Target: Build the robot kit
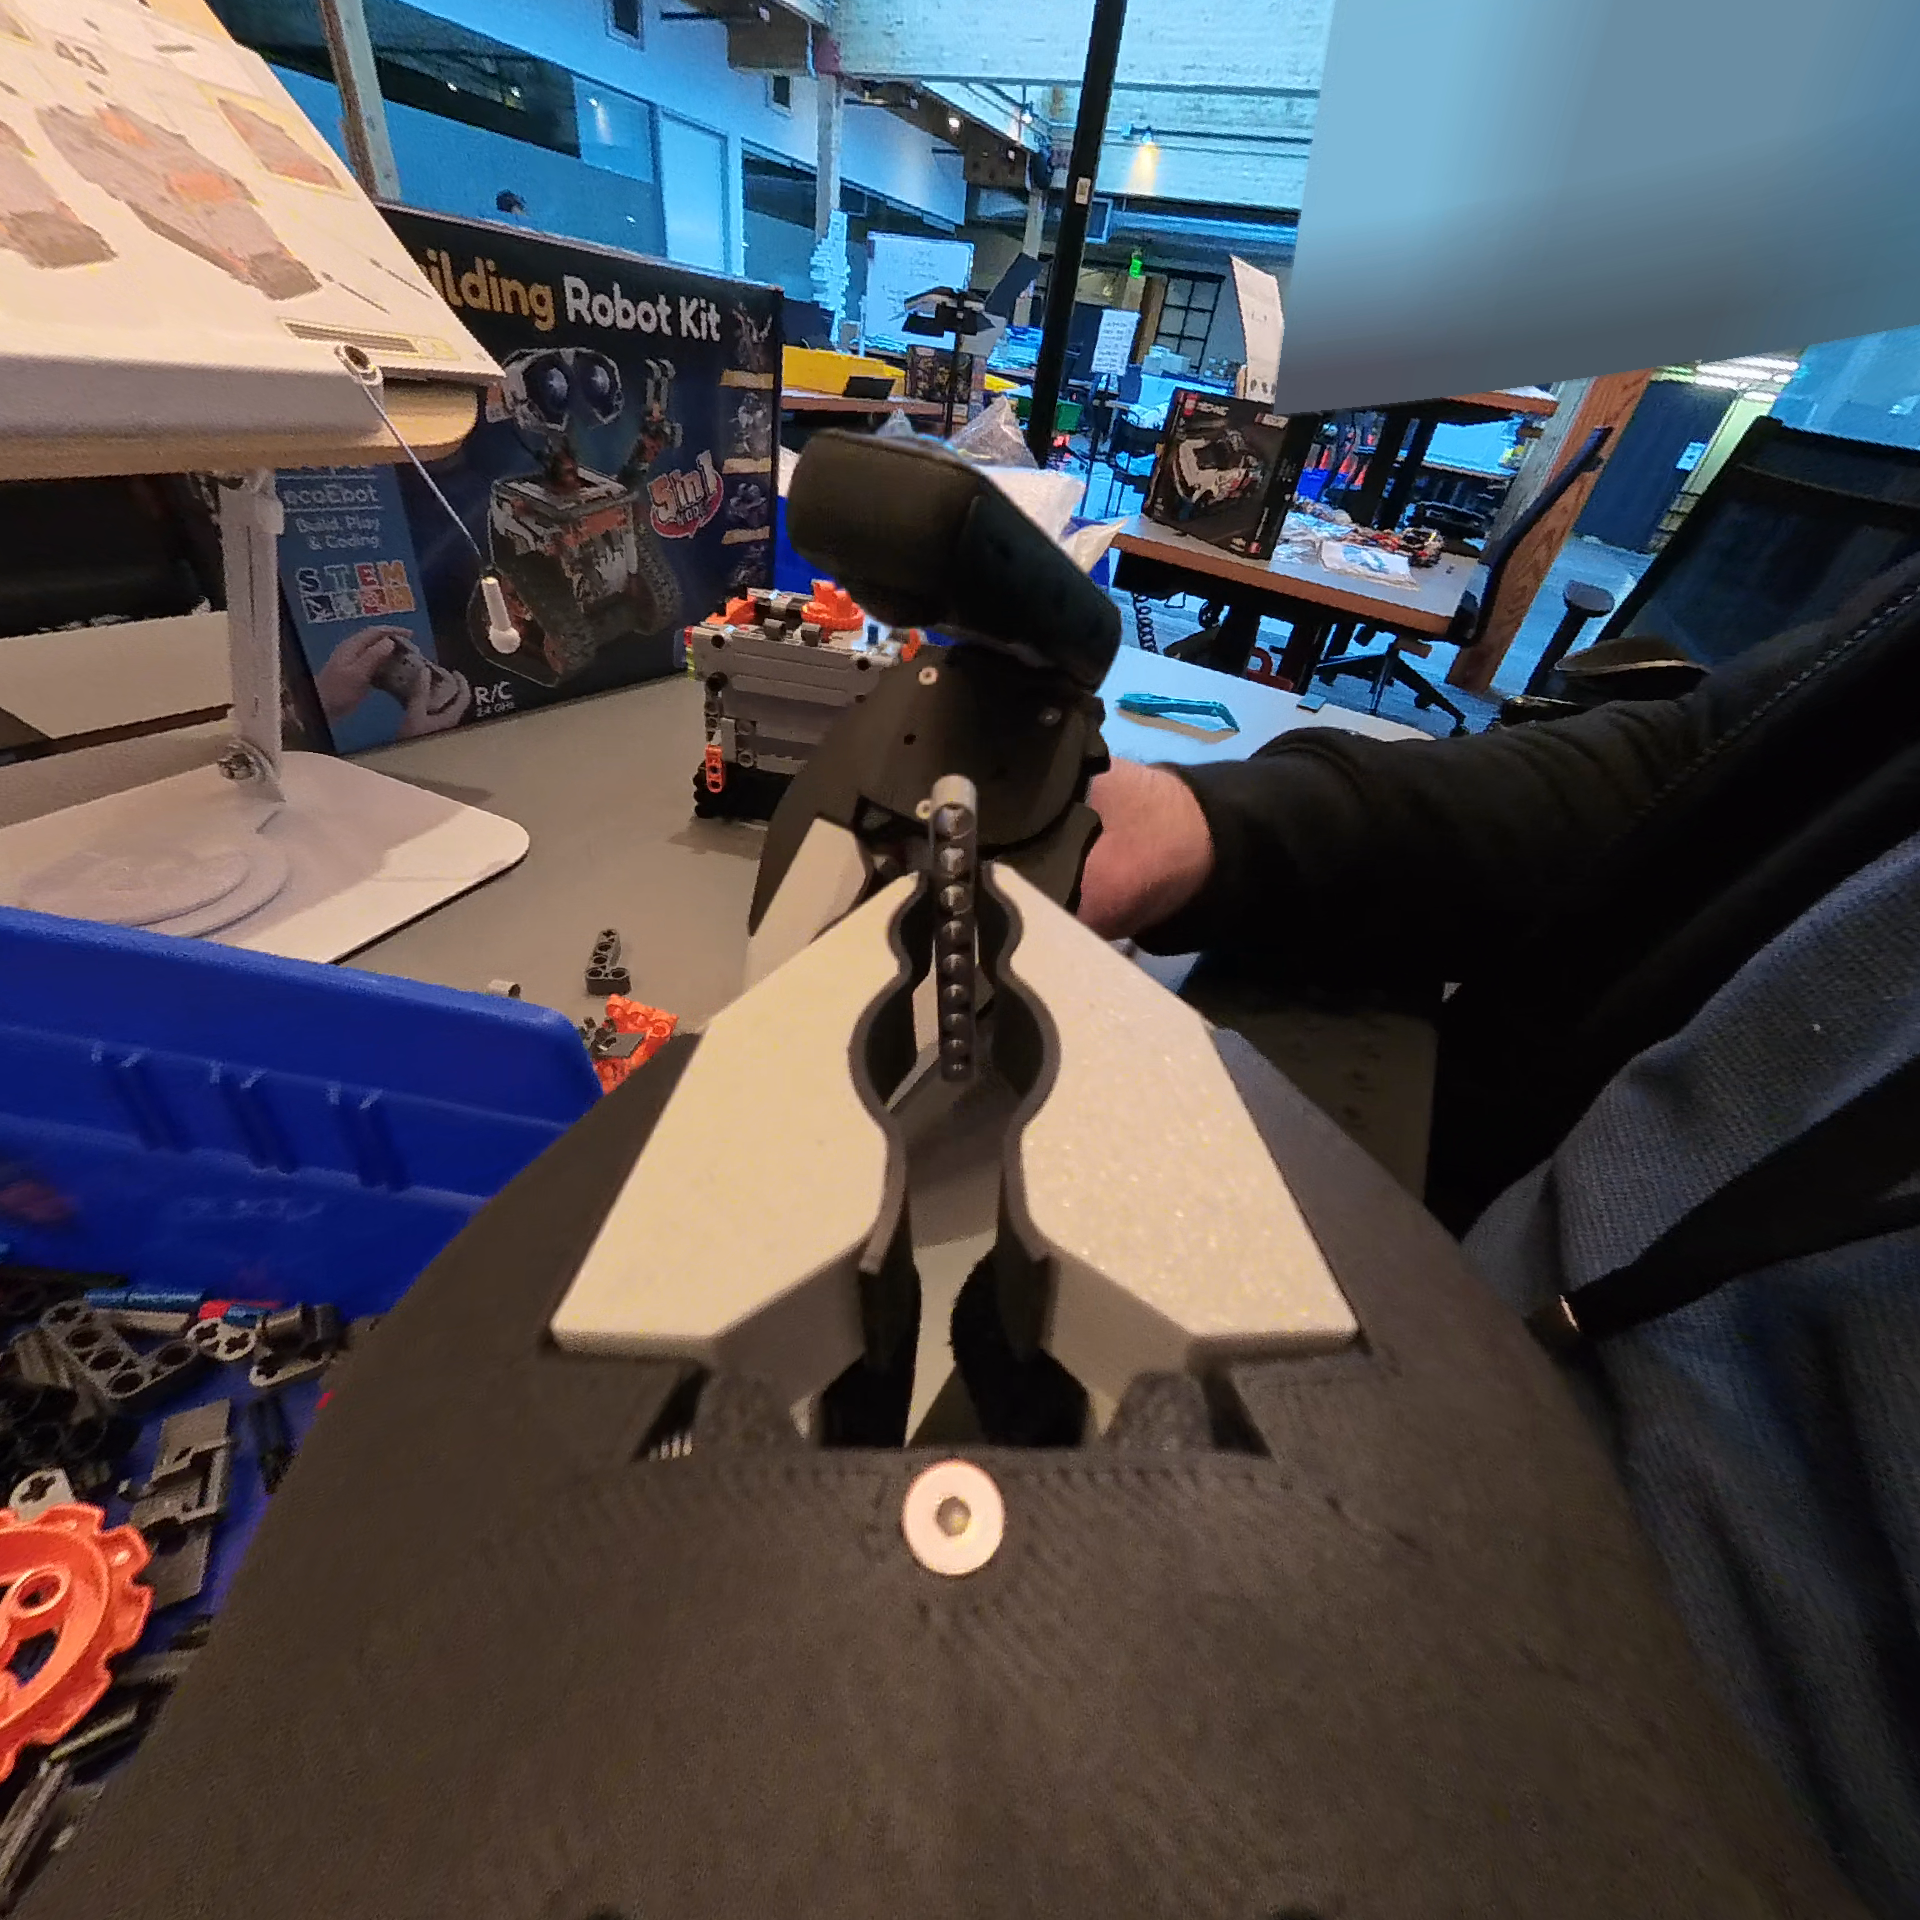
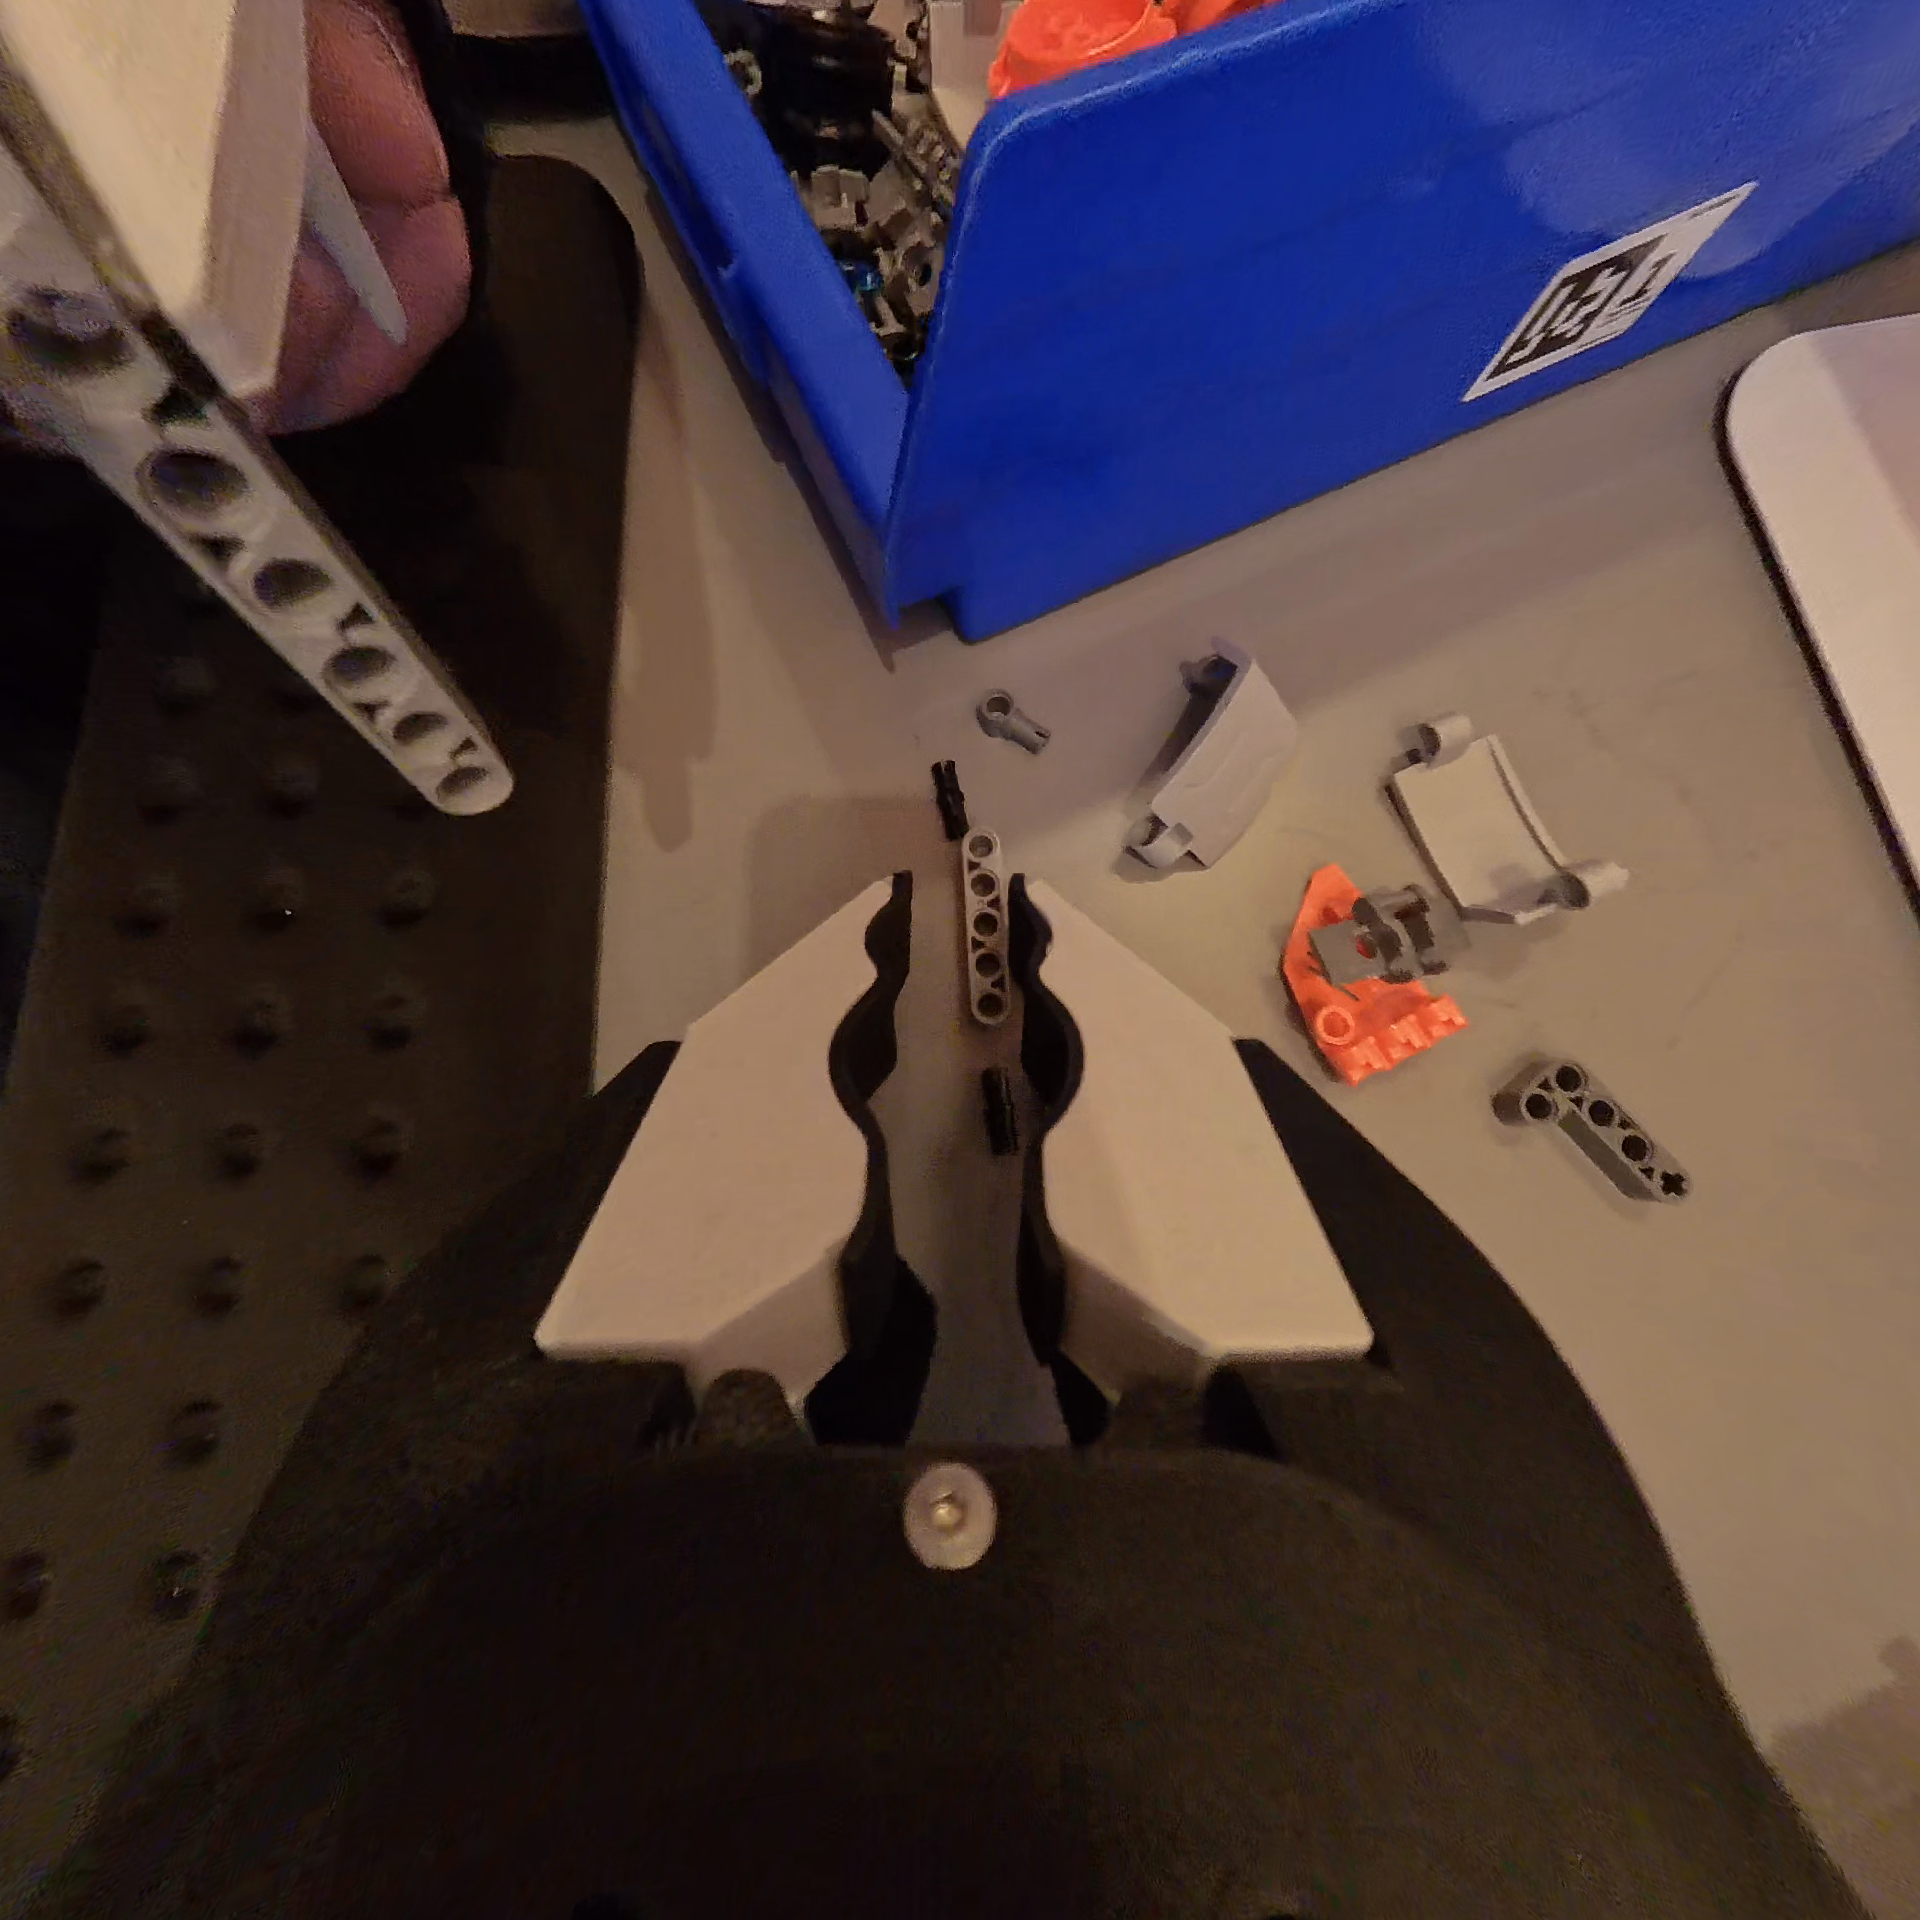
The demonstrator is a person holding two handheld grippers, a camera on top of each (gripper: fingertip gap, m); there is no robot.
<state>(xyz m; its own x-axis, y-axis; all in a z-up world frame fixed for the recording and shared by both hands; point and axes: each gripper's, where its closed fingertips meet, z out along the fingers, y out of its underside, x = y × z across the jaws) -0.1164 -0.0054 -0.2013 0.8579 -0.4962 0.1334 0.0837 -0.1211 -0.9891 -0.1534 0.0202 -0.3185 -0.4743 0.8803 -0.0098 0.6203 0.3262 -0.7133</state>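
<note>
A long beam (image 1: 954, 935) is held upright, pinched between the pressed fingers of the left gripper (image 1: 951, 894). A short beam (image 2: 984, 935) is seen flat on the table (image 2: 790, 727), straddled by the slightly parted fingers of the right gripper (image 2: 961, 883); contact cannot be told. A black pin (image 2: 947, 798) lies just beyond it, grey panels (image 2: 1226, 769) and an orange part (image 2: 1361, 1018) nearby. A blue bin (image 2: 1195, 416), a studded mat (image 2: 260, 935), a part-built model (image 1: 779, 675) and a kit box (image 1: 582, 468) are noted; an open workshop lies behind.
</note>
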